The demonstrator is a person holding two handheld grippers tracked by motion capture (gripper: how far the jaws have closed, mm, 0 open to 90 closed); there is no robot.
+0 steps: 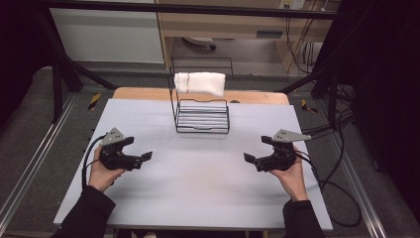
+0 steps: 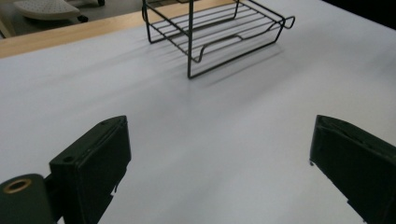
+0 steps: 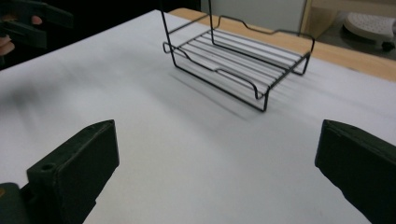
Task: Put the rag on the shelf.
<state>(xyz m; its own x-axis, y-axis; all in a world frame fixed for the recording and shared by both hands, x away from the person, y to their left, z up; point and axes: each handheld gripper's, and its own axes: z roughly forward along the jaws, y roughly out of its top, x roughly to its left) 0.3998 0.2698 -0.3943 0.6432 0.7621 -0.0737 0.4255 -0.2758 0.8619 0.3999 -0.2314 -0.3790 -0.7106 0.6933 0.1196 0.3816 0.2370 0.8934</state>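
towel [image 1: 200, 83] upper middle of frame, draped over top bar of rack [image 1: 202, 117]. long side runs left-right, ends hang down. looks soft, light, floppy; best pinch near two ends. left gripper [image 1: 147, 156] lower left, jaws wide apart, nothing between. right gripper [image 1: 249, 158] lower right, jaws wide apart, nothing between. table [image 1: 198, 188] under both.

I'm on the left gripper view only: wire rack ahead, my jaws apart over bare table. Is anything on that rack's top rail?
Observer: Yes, a white towel hangs over the wire rack's top rail, folded.
Operator: Where's the other gripper?
Observer: The right gripper sits opposite the left gripper, both pointing inward across the table.
Operator: Holding anything?
Observer: No, its jaws stand open and hold nothing.
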